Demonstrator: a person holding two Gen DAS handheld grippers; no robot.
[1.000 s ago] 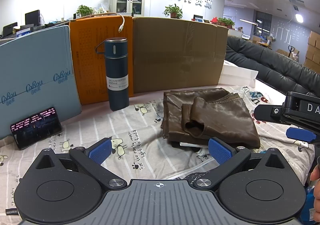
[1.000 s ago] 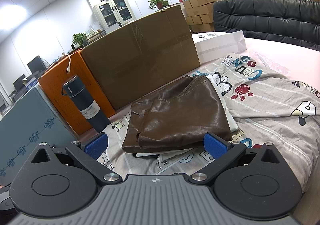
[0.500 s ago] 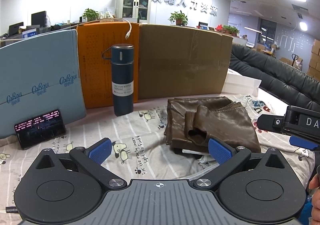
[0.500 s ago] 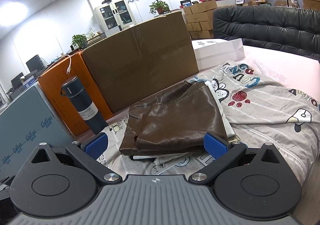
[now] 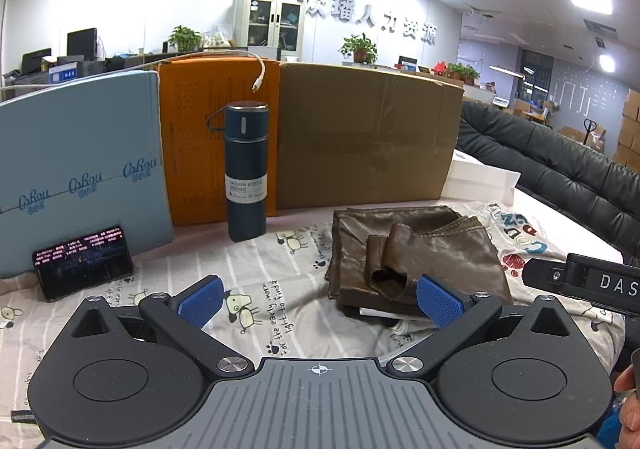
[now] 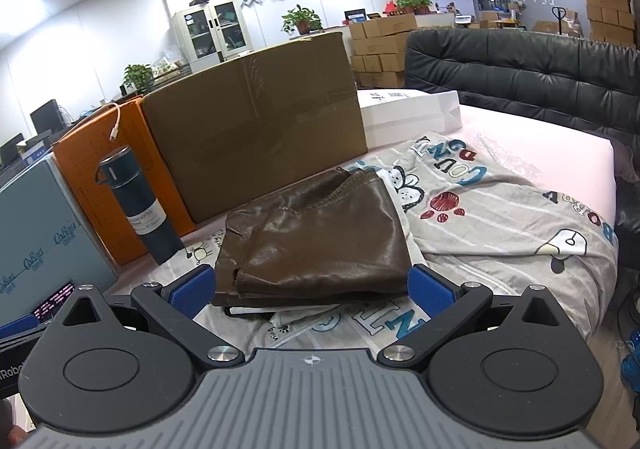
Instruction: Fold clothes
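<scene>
Blue pads fill the bottom of both my wrist views: my left gripper (image 5: 318, 299) has its jaws spread wide with nothing between them, and my right gripper (image 6: 310, 291) is likewise spread and holding nothing. Both hover low over the cartoon-print sheet (image 5: 260, 273), apart from the cloth. Just past the pads, right of centre in the left view and at centre in the right view, lies the folded brown garment (image 6: 316, 237), a shiny satin-like piece resting flat on a white item whose edge peeks out beneath it. At the left edge of the left view a phone (image 5: 82, 263) with a lit screen leans against a light blue box (image 5: 80, 165). Behind the garment stands a dark blue vacuum bottle (image 5: 245, 171), upright, in front of an orange box (image 5: 192, 145) and a large brown cardboard box (image 5: 360, 137). A black leather sofa (image 6: 520, 65) sits at upper right.
</scene>
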